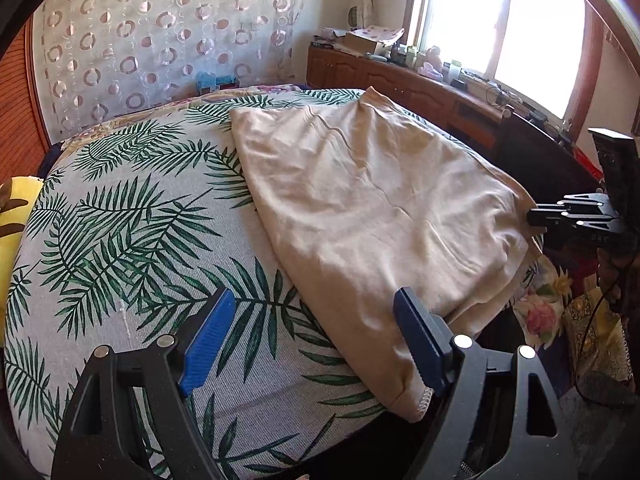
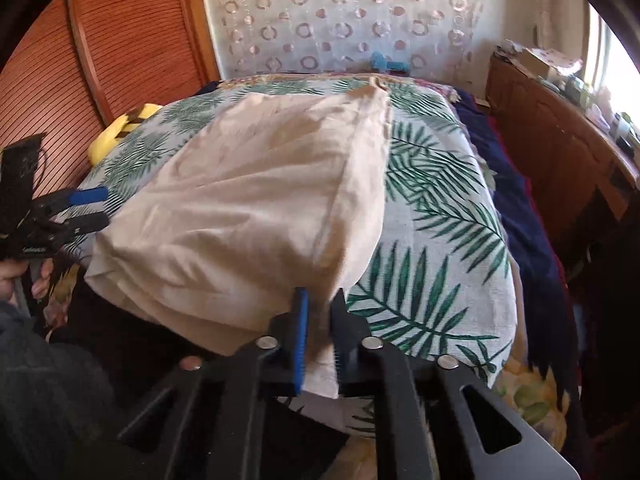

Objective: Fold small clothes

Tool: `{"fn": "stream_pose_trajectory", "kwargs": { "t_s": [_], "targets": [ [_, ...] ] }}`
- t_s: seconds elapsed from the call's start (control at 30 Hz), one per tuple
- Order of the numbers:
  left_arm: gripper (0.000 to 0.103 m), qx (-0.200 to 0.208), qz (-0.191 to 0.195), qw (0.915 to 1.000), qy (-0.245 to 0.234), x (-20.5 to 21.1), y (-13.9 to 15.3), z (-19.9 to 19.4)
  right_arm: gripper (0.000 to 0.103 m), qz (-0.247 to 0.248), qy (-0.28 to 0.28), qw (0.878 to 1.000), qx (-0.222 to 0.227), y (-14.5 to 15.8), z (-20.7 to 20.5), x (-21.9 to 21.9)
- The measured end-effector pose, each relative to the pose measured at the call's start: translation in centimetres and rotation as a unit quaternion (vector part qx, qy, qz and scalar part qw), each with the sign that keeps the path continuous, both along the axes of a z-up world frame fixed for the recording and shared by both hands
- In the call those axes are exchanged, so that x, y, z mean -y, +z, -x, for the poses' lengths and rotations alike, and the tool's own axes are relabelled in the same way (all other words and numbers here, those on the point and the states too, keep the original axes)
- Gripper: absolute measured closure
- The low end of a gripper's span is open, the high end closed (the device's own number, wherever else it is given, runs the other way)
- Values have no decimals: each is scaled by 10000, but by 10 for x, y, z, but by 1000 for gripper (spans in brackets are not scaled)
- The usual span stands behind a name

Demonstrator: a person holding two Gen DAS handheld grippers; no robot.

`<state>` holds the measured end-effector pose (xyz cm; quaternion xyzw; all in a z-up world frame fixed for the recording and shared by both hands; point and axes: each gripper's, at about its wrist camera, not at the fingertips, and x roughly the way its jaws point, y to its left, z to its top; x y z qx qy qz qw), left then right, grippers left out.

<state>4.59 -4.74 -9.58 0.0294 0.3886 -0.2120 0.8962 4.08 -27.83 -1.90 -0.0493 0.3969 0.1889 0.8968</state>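
Observation:
A beige garment (image 1: pixel 380 208) lies folded over on the palm-leaf bed cover (image 1: pixel 120 220), its long edge running diagonally. My left gripper (image 1: pixel 316 340) stands open over the near corner of it; the right blue pad (image 1: pixel 416 340) rests above the cloth and the left pad over bare cover. In the right wrist view the beige garment (image 2: pixel 260 208) bulges upward, and my right gripper (image 2: pixel 320 328) is shut on its near edge, with fabric pinched between the pads. The right gripper (image 1: pixel 536 216) also shows at the garment's right side, and the left gripper (image 2: pixel 90 208) at its left side.
A wooden cabinet (image 1: pixel 400 76) cluttered with boxes and bottles runs under the bright window on the right. A yellow cushion (image 1: pixel 16 208) lies at the bed's left edge. A dark blue blanket (image 2: pixel 520 200) drapes the bed's right side. A slatted wooden door (image 2: pixel 100 60) stands at the left.

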Motion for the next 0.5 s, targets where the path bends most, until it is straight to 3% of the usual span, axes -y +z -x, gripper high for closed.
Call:
{"fn": "stream_pose_trajectory", "kwargs": {
  "t_s": [0.07,0.23,0.5],
  "targets": [
    [21,-8,-11,10000,-44,1,0,4,101,61,48,9999,129,6,4,-2],
    [21,-77,-24,10000,-40,-3,-4,12,102,189,-76,9989,412,23,21,14],
    [21,-226,-4,9997,-61,-5,-11,15,101,104,-247,9996,62,-2,17,23]
  ]
}}
